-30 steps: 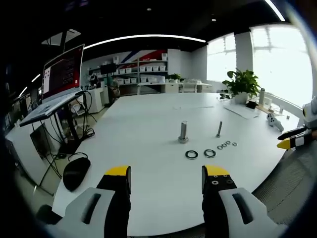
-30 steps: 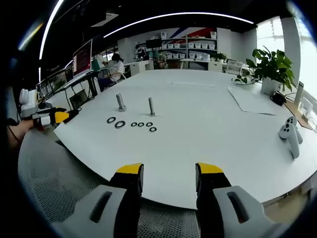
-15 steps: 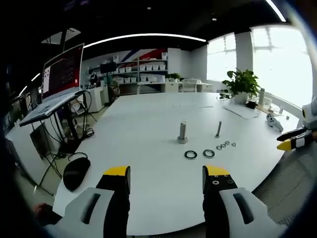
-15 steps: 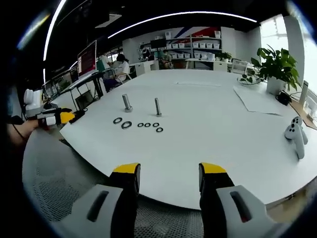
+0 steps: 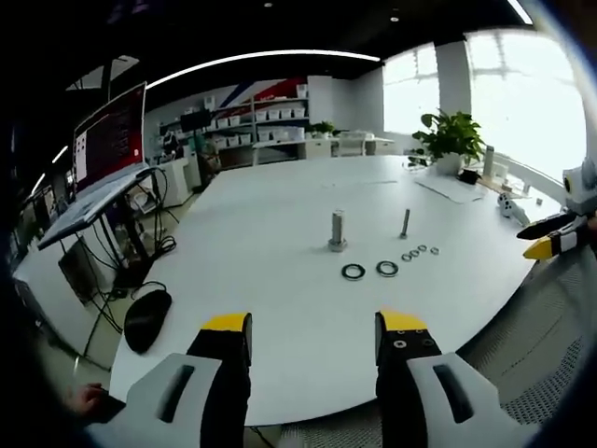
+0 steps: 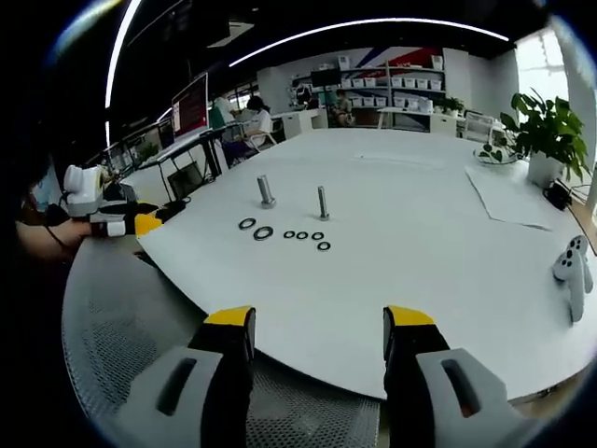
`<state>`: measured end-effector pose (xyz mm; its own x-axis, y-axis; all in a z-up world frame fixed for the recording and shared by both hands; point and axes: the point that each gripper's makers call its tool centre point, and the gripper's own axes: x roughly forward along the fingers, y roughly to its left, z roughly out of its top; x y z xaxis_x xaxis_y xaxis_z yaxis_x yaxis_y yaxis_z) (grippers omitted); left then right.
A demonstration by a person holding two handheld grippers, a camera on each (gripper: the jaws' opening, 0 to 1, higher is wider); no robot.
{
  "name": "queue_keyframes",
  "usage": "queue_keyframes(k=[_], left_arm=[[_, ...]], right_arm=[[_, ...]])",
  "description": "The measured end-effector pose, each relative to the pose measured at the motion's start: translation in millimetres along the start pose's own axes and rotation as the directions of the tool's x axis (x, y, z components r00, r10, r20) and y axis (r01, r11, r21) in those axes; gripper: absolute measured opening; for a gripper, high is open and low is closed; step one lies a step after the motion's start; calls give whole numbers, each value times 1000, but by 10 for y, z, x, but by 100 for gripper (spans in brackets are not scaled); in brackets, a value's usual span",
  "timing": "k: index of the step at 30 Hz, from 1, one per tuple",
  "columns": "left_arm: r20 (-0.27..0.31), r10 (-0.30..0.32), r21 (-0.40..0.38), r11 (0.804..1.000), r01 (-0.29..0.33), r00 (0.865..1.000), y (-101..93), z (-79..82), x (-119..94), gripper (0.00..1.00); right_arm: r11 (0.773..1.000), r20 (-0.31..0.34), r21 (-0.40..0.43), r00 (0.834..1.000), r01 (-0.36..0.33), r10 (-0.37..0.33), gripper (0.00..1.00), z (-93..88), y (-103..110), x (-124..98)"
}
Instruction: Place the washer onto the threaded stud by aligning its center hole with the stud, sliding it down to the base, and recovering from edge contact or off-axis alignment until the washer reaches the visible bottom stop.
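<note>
1. Both my left gripper (image 5: 312, 331) and right gripper (image 6: 319, 325) have fingers spread wide, holding nothing.
2. The washers (image 5: 354, 272) lie flat on the tabletop (image 5: 270, 233) just beside the threaded stud (image 5: 337, 230).
3. I judge that thin washers may slip or snag the threads off-axis.
4. I see no containers nearby.

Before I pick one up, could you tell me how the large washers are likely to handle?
The large washers lie flat on the smooth white table, so one will probably slide rather than lift. They look thin and metallic: likely stiff, and apt to roll if tipped on edge.
</note>
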<state>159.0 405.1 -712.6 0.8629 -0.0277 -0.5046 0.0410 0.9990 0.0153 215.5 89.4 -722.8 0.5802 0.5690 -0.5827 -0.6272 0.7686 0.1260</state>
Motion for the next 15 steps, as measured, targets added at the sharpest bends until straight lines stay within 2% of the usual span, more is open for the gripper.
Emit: queue_keyframes(k=[2, 6, 9, 10, 12, 15], left_arm=[[-22, -10, -18, 1000, 9, 1000, -28, -53, 10, 53], [-93, -43, -23, 999, 41, 995, -89, -203, 27, 54], [-115, -60, -54, 997, 54, 992, -105, -226, 38, 54], [-150, -83, -75, 995, 72, 985, -140, -282, 32, 54], [-177, -101, -87, 992, 87, 979, -168, -330, 32, 54], [-176, -94, -75, 994, 82, 980, -153, -320, 33, 53]], right_arm=[[1000, -22, 7, 1000, 2, -2, 58, -42, -9, -8], [1000, -20, 12, 1000, 3, -2, 59, -49, -11, -19], [1000, -26, 6, 1000, 10, -10, 59, -44, -17, -38], [1000, -23, 6, 1000, 12, -11, 59, -41, -21, -42], [1000, -21, 8, 1000, 12, -12, 60, -38, -25, -44], [1000, -28, 5, 1000, 12, -12, 60, -39, -24, -49]])
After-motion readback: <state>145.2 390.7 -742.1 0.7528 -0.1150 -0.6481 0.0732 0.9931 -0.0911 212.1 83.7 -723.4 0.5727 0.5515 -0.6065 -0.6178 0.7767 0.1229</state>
